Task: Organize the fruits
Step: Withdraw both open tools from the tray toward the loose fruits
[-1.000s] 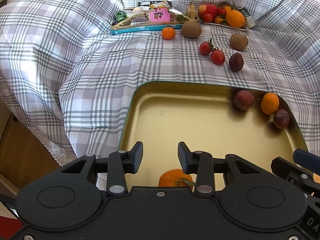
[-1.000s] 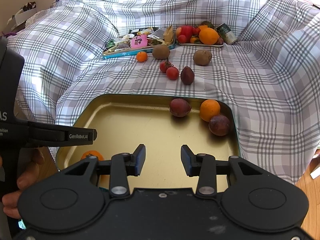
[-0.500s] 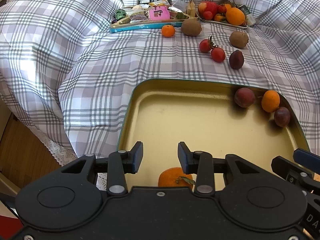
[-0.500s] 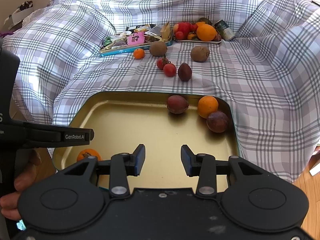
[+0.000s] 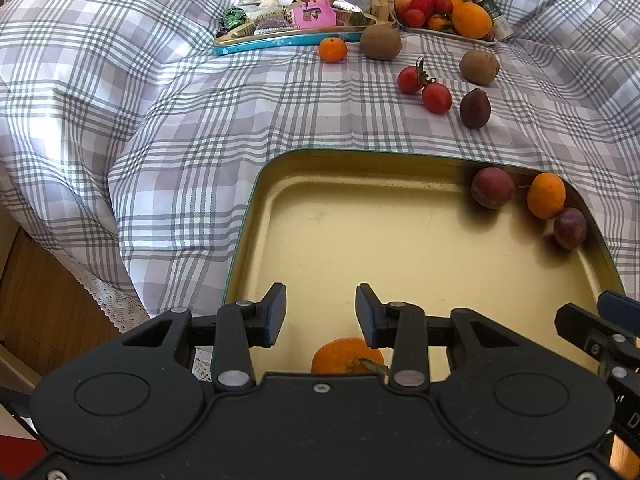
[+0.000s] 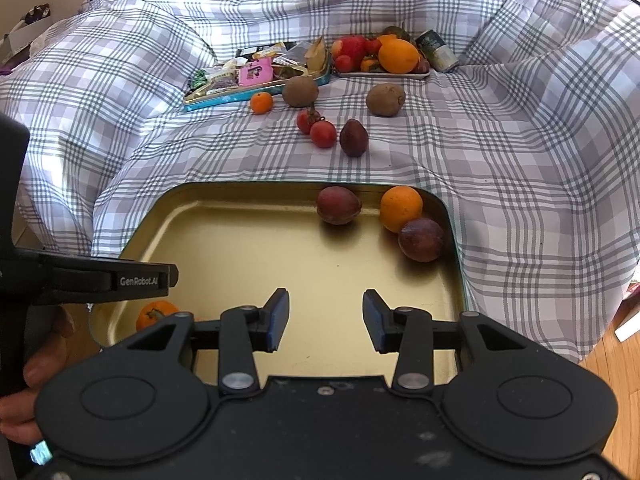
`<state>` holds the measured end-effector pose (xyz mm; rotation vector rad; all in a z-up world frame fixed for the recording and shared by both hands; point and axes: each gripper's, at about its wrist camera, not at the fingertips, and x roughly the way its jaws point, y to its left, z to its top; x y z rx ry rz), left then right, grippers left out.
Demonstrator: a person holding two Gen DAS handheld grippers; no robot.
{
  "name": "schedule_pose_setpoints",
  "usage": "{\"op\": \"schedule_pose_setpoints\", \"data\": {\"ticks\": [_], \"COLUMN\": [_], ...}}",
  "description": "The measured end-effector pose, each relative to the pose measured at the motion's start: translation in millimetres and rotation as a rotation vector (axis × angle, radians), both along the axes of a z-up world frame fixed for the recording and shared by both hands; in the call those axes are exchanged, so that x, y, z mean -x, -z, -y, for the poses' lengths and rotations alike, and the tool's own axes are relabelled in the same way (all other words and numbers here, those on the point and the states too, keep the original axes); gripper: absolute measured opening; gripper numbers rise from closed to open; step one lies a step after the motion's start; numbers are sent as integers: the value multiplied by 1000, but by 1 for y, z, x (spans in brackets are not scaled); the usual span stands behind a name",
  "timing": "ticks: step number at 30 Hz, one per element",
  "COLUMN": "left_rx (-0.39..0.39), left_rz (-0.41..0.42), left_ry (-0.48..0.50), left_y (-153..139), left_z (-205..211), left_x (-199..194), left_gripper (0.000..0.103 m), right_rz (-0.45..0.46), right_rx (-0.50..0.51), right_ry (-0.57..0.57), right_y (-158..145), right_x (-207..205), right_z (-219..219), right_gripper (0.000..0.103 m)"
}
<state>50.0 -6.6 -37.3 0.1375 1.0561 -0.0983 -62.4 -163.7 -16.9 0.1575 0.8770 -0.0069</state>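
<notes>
A gold tray (image 5: pixel 400 248) (image 6: pixel 256 240) lies on the checked cloth. At its far right it holds a reddish fruit (image 5: pixel 492 187), an orange (image 5: pixel 545 195) and a dark plum (image 5: pixel 570 228). A tangerine (image 5: pixel 347 357) (image 6: pixel 154 314) lies at its near left, just under my left gripper (image 5: pixel 321 312), which is open and empty. My right gripper (image 6: pixel 325 318) is open and empty above the tray's near edge. Loose on the cloth beyond are two tomatoes (image 5: pixel 424 88), a dark fruit (image 5: pixel 475 108), two kiwis (image 5: pixel 380 42) and a small tangerine (image 5: pixel 332 49).
A teal tray of snack packets (image 5: pixel 288 20) and a plate of mixed fruit (image 5: pixel 448 12) with a can (image 6: pixel 436 54) stand at the back. The cloth rises in folds at left, right and back. Wooden floor (image 5: pixel 44 300) lies below the left edge.
Both grippers have drawn back and up a little, so the tray and fruit sit slightly lower in view. Both stay open; no fruit has moved.
</notes>
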Motion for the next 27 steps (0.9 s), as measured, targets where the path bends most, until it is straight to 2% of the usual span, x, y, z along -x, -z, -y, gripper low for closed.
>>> {"op": "schedule_pose_setpoints", "data": {"ticks": [15,27], "left_rx": [-2,-31], "left_rz": [-6,-2], "left_ry": [-37,-31], "left_y": [-6,-6], "left_z": [-11,-14], "left_x": [-25,-65], "left_gripper": [47,47], "right_rz": [-52,-93], "right_rx": [-8,-8], "right_ry": [36,62], "right_y": [4,9], "right_x": [-29,-75], "right_z": [11,21], "right_gripper": [45,46]}}
